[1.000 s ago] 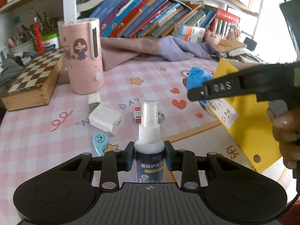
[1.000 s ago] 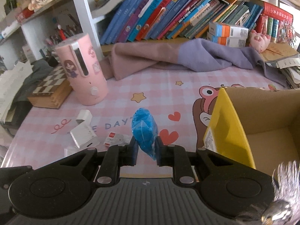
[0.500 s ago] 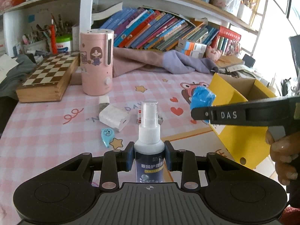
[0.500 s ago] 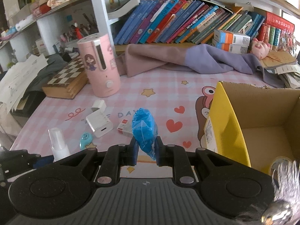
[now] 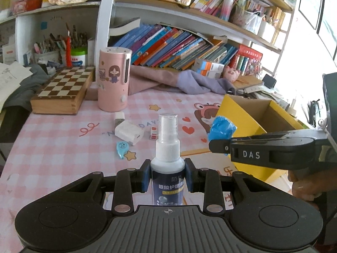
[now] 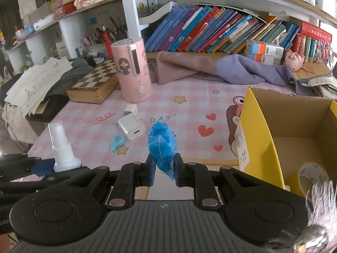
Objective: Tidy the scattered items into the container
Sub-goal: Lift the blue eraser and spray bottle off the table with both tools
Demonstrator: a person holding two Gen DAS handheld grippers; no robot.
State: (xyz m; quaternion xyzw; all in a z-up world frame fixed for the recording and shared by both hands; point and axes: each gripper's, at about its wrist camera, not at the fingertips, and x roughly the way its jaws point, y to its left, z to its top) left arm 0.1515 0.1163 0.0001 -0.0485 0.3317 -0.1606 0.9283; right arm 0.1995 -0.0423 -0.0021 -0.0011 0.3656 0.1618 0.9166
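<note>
My left gripper is shut on a white spray bottle with a dark label, held upright above the table's near edge; the bottle also shows in the right wrist view. My right gripper is shut on a crumpled blue packet, which also shows in the left wrist view, held left of the open yellow cardboard box. A roll of tape lies inside the box. On the pink tablecloth lie a white charger, a small white plug, a light blue teardrop item and a small red-and-white box.
A pink cylinder appliance stands at the back, with a wooden chessboard box to its left. A purple and pink cloth lies in front of the bookshelf. Papers pile up at the far left.
Both grippers have risen and drawn back from the table, each still holding its item. The view has widened, and the box's inside with the tape roll now shows.
</note>
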